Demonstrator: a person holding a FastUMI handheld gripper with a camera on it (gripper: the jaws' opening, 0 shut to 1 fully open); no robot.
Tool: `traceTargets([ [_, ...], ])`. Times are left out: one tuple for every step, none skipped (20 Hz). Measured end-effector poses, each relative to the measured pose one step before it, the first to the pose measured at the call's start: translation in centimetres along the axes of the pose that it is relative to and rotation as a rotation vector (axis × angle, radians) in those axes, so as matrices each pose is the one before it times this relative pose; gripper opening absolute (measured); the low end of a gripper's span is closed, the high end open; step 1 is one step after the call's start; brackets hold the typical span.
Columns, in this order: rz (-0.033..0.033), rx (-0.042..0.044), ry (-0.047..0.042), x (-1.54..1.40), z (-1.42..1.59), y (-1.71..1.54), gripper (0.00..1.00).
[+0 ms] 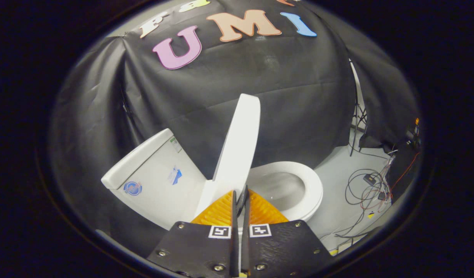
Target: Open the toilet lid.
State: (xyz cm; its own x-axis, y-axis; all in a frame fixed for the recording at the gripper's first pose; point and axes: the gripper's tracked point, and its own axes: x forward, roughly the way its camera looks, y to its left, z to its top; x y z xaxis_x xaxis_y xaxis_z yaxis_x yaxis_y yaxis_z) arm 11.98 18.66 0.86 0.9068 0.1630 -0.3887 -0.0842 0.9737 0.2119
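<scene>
The lid (238, 143) stands raised, nearly upright, its edge facing the camera, between the tank (152, 173) and the open seat (306, 189); bare grey floor (337, 208) lies beyond the seat, with loose cables (366, 189) farther off; the lid's lower edge sits right at the tips of the gripper (240, 197), whose orange fingers (221, 210) are drawn almost together, a thin slot between them; whether they pinch the lid I cannot tell.

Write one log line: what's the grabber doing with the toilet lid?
gripper: shut, empty | lid: raised upright, just ahead of fingers | seat: down | tank: beside lid
</scene>
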Motion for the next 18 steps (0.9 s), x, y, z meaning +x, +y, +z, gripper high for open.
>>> traceTargets([
  [-0.00139, 0.00049, -0.00395, -0.091, 0.096, 0.314, 0.03],
  [0.00078, -0.00152, -0.00426, 0.002, 0.04, 0.392, 0.03],
  [0.00144, -0.00299, -0.00647, -0.093, 0.164, 0.359, 0.03],
  [0.00169, -0.00716, -0.00337, -0.059, 0.042, 0.34, 0.03],
  [0.00177, -0.00918, -0.00704, -0.078, 0.163, 0.384, 0.03],
  [0.00138, -0.00547, -0.00551, -0.112, -0.026, 0.387, 0.03],
  [0.00182, -0.0047, -0.00805, -0.06, 0.15, 0.411, 0.03],
  [0.00136, -0.00662, -0.0071, -0.091, 0.148, 0.378, 0.03],
  [0.00163, -0.0076, -0.0056, -0.052, 0.148, 0.344, 0.03],
  [0.00185, -0.00453, -0.00389, -0.068, 0.055, 0.335, 0.03],
  [0.00326, -0.00155, -0.00542, -0.064, 0.072, 0.404, 0.03],
  [0.00265, 0.00066, -0.00229, -0.024, -0.023, 0.335, 0.03],
  [0.00284, -0.0007, -0.00524, -0.075, 0.088, 0.354, 0.03],
  [0.001, -0.00435, -0.00153, 0.041, 0.021, 0.238, 0.03],
  [0.00272, -0.00114, -0.00372, -0.084, 0.097, 0.331, 0.03],
  [0.00474, -0.00318, -0.00126, -0.103, -0.008, 0.39, 0.03],
  [0.00459, -0.00323, -0.00535, -0.086, 0.147, 0.39, 0.03],
  [0.00119, -0.00626, -0.00177, 0.036, -0.085, 0.344, 0.03],
])
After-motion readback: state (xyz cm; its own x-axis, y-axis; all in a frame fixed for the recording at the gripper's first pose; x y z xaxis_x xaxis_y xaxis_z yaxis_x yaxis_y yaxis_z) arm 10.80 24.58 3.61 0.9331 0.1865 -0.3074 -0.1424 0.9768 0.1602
